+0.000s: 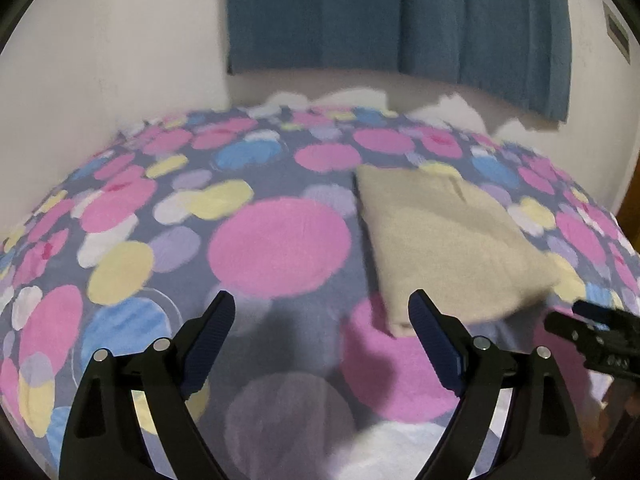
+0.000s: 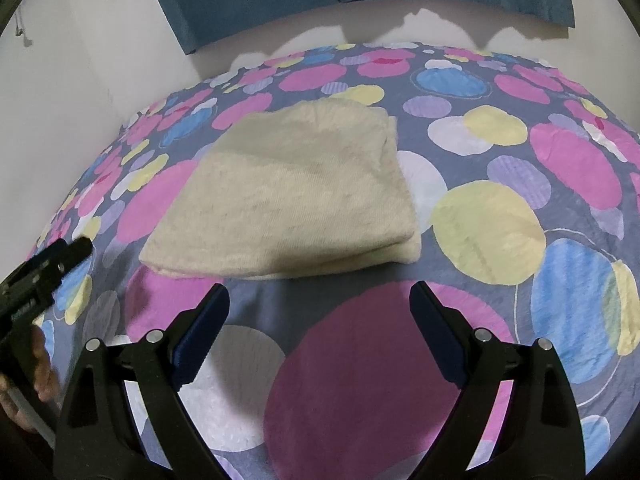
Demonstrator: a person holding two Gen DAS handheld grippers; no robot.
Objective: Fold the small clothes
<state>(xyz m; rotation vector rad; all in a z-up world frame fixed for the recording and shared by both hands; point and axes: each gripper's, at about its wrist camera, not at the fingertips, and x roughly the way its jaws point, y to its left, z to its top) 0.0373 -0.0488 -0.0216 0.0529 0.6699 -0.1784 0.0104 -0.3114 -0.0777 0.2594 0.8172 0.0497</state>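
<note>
On the bed, both views:
Bed cover: grey-blue bedspread (image 2: 400, 312) printed with large pink, yellow, blue, lilac and white circles; it fills most of both views
Garment: beige knit piece (image 2: 296, 196), folded into a flat, roughly rectangular stack, lying on the bedspread; layered edges show along its near side and near right corner in the right wrist view
Garment, left wrist view: same beige piece (image 1: 448, 240) sits ahead and to the right of the left fingers; its near corner lies just behind the right-hand finger, contact cannot be told
Left hand-held gripper (image 1: 322, 312): fingers spread wide apart, nothing between them but bedspread; blue pads face inward
Left hand-held gripper, seen from the right wrist: black tip (image 2: 60, 260) at the far left edge, above the bedspread, near the garment's left corner but apart from it; a hand (image 2: 40, 372) shows below it, blurred
Right hand-held gripper (image 2: 320, 300): fingers wide apart, empty; garment's near edge lies just beyond the fingertips, not touched
Right hand-held gripper, seen from the left wrist: black body (image 1: 596, 340) at the right edge, near the garment's near right corner; blurred
Backdrop: white wall (image 1: 112, 60) at left and behind; blue curtain (image 1: 400, 20) hanging above the far side of the bed
Focus: left wrist view soft throughout
</note>
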